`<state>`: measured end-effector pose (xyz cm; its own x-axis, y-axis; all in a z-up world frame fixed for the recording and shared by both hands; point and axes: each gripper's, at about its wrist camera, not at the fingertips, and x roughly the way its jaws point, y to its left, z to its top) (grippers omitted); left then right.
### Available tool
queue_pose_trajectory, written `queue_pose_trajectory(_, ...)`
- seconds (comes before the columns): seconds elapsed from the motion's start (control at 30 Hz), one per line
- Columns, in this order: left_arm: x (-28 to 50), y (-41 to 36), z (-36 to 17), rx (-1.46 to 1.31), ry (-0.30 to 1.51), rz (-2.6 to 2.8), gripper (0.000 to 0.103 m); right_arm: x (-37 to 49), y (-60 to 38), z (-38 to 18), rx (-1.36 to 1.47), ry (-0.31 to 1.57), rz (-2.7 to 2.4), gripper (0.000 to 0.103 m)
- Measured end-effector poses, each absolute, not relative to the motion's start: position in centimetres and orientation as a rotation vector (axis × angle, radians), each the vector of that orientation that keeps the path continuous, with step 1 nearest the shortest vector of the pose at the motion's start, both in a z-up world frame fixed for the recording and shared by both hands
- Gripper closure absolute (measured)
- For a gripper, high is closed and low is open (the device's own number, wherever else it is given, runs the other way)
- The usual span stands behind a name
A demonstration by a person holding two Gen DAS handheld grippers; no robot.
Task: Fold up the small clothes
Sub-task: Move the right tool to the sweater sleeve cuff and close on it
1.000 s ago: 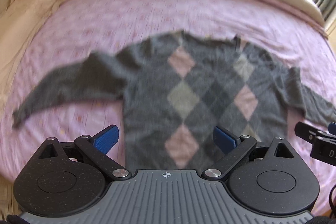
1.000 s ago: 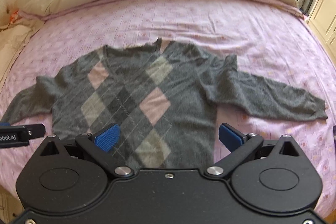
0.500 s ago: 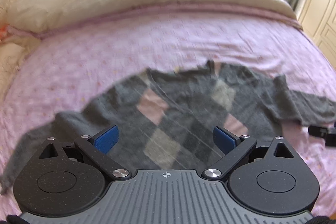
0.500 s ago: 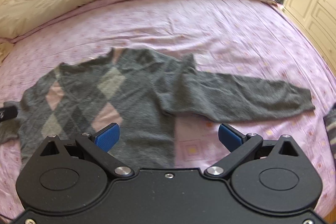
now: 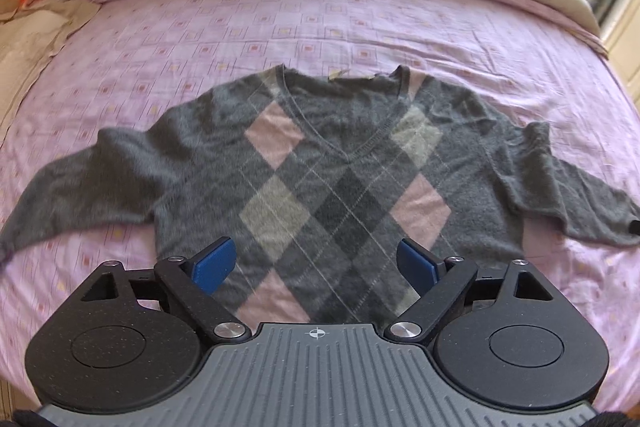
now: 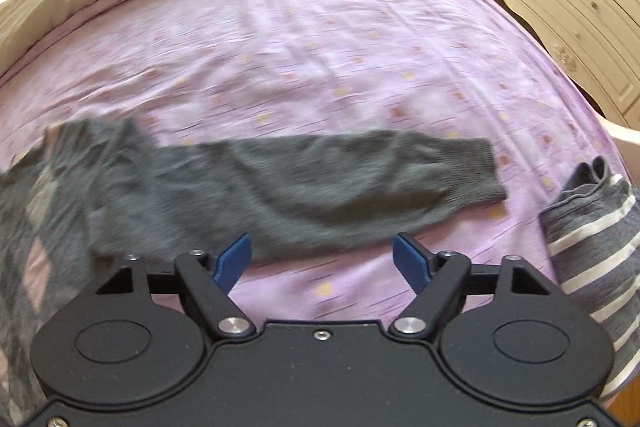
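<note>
No fold is being shown yet; the sweater (image 5: 340, 163) is being seen spread flat, front up, mid-bed, hem toward the near edge of the sheet (image 5: 320, 19), both sleeves stretched out sideways; the whole folding is being left to do. A striped garment (image 6: 592, 239) is being seen at the bed's right edge. The left gripper (image 5: 316, 263) is being held wide open and empty above the hem; the right gripper (image 6: 322, 261) is being held wide open and empty just short of the right sleeve (image 6: 320, 187), the cuff lying beyond its right jaw.
</note>
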<state>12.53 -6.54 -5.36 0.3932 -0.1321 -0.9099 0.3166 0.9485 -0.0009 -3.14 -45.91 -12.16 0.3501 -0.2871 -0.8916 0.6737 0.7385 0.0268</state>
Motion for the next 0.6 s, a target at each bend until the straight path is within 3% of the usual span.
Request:
queue_pose_trajectory(0.3,10.9,-9.7,-5.5,0.208,1.162,-0.2,0.015,-5.9,-56.7,-14.8,0.539,0.998,-0.736,0.027)
queue_pose_trajectory(0.6,9.5,-11.5,-5.5,0.258,1.173,-0.166,0.015,-6.7,-60.9,-18.2,0.615,1.028,-0.7,0.027)
